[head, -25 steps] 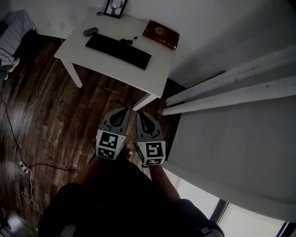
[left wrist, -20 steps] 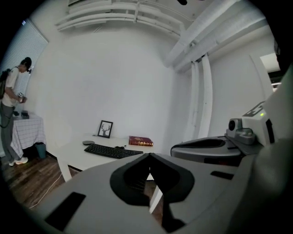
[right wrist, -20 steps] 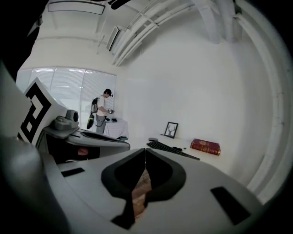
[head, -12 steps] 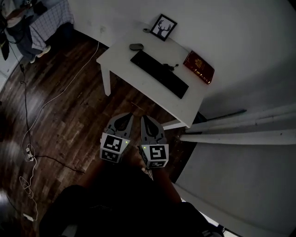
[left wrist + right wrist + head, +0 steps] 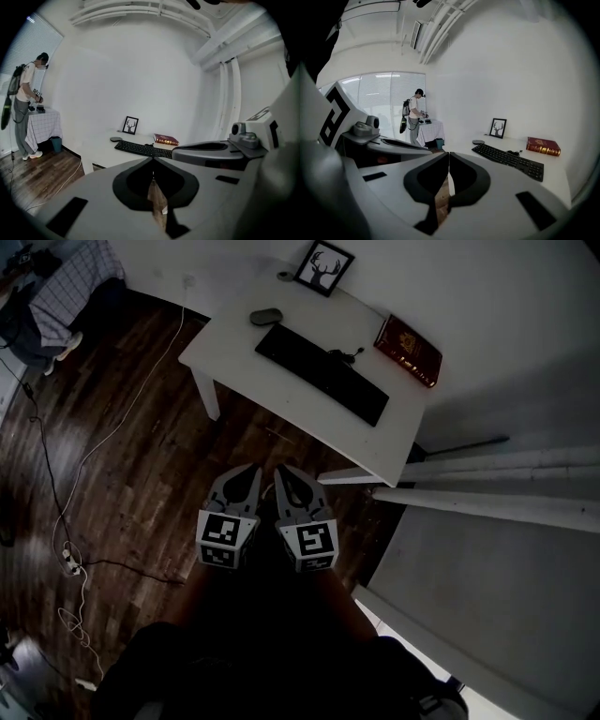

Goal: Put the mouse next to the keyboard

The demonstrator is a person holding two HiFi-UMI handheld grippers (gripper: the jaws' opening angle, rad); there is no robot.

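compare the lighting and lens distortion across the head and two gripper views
Head view: dim and underexposed, the floor dark, only the white table bright. Left gripper view: evenly lit, strong fisheye bending the ceiling pipes, dark round corners. Right gripper view: same fisheye, window blinds partly washed out.

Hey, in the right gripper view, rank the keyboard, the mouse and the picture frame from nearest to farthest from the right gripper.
1. The keyboard: nearest the right gripper, ahead and to its right.
2. The mouse: just beyond the keyboard's far left end.
3. The picture frame: farthest back, standing upright.
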